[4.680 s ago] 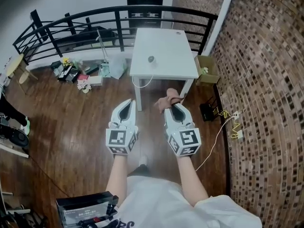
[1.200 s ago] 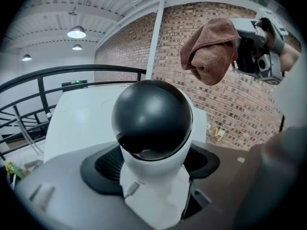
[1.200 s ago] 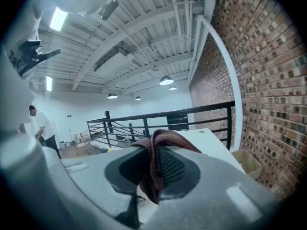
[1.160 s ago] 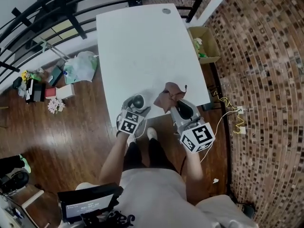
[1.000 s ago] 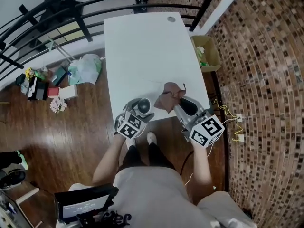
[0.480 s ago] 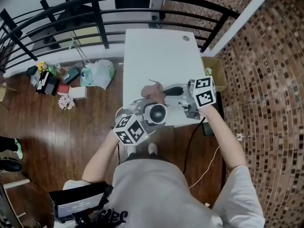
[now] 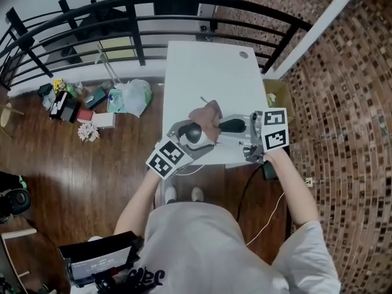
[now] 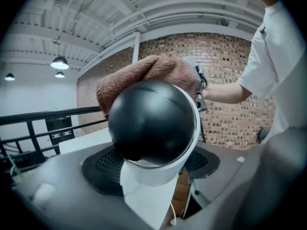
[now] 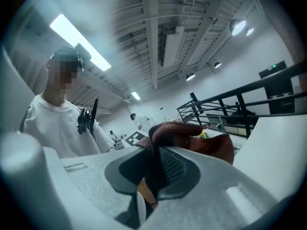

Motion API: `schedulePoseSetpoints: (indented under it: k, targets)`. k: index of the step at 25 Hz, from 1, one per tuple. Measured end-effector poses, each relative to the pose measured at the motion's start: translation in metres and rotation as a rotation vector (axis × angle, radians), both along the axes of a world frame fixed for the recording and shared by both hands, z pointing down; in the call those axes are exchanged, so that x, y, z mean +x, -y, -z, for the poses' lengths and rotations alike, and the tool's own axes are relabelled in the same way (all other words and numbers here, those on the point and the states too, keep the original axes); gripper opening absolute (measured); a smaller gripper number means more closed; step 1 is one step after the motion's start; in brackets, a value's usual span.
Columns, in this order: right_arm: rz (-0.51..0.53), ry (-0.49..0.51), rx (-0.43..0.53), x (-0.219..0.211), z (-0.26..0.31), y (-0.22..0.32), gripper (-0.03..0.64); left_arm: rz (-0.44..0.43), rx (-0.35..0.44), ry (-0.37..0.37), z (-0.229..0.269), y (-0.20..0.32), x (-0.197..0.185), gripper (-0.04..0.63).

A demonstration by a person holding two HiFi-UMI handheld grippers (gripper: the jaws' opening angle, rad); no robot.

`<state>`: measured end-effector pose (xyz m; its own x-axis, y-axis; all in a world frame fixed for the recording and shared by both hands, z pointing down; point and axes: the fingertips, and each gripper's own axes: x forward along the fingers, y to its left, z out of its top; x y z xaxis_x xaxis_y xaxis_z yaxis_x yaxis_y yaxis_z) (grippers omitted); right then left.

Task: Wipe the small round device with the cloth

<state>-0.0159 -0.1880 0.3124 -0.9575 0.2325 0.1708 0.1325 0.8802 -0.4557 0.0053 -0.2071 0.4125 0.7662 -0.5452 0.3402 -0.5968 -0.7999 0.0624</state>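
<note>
The small round device (image 7: 193, 133), a black ball in a white shell, sits between the jaws of my left gripper (image 7: 187, 131), which is shut on it and holds it above the near edge of the white table (image 7: 208, 72). In the left gripper view the device (image 8: 153, 123) fills the middle, with the brown cloth (image 8: 148, 73) lying against its far top side. My right gripper (image 7: 223, 127) points left and is shut on the cloth (image 7: 207, 116). In the right gripper view the cloth (image 9: 192, 138) is bunched between the dark pads (image 9: 175, 166).
A black railing (image 7: 122, 17) runs behind the table. On the wooden floor to the left lie a plastic bag (image 7: 131, 97) and small clutter (image 7: 64, 103). A cardboard box (image 7: 271, 97) stands by the brick wall at the right. A white cable (image 7: 269, 216) trails beneath.
Both grippers have risen from the table edge. The right gripper has swung round to point left and brought the cloth onto the device held by the left gripper.
</note>
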Motion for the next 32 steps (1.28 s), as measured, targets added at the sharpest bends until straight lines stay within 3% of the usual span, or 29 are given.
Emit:
schedulePoseSetpoints:
  k: [3, 8, 12, 15, 17, 21, 23, 27, 32]
  targets:
    - [0.029, -0.041, 0.05, -0.004, -0.005, -0.02, 0.037, 0.052, -0.072, -0.034, 0.002, 0.006, -0.001, 0.393]
    - [0.122, -0.16, 0.092, -0.013, -0.038, -0.052, 0.037, 0.093, -0.103, -0.016, 0.001, 0.014, -0.006, 0.393]
    - [0.039, -0.072, 0.043, -0.003, -0.021, -0.03, 0.037, 0.072, -0.125, -0.078, 0.003, 0.01, -0.011, 0.393]
    - [-0.125, 0.016, 0.032, 0.016, 0.012, 0.021, 0.037, -0.048, -0.088, -0.138, 0.018, -0.005, -0.007, 0.393]
    - [-0.19, 0.023, 0.035, 0.023, 0.019, 0.048, 0.037, -0.163, -0.039, -0.183, 0.031, -0.021, 0.0, 0.393]
    - [-0.092, 0.015, -0.072, 0.006, 0.009, 0.046, 0.037, -0.39, 0.061, -0.243, 0.056, -0.057, 0.016, 0.393]
    - [-0.001, 0.004, -0.123, -0.007, 0.002, 0.028, 0.037, -0.44, 0.08, -0.244, 0.061, -0.065, 0.022, 0.393]
    - [0.062, 0.003, -0.158, -0.01, 0.004, 0.012, 0.037, -0.411, 0.085, -0.261, 0.061, -0.062, 0.022, 0.393]
    - [0.09, 0.032, -0.13, 0.004, 0.024, -0.006, 0.037, -0.271, 0.074, -0.278, 0.057, -0.042, 0.014, 0.393]
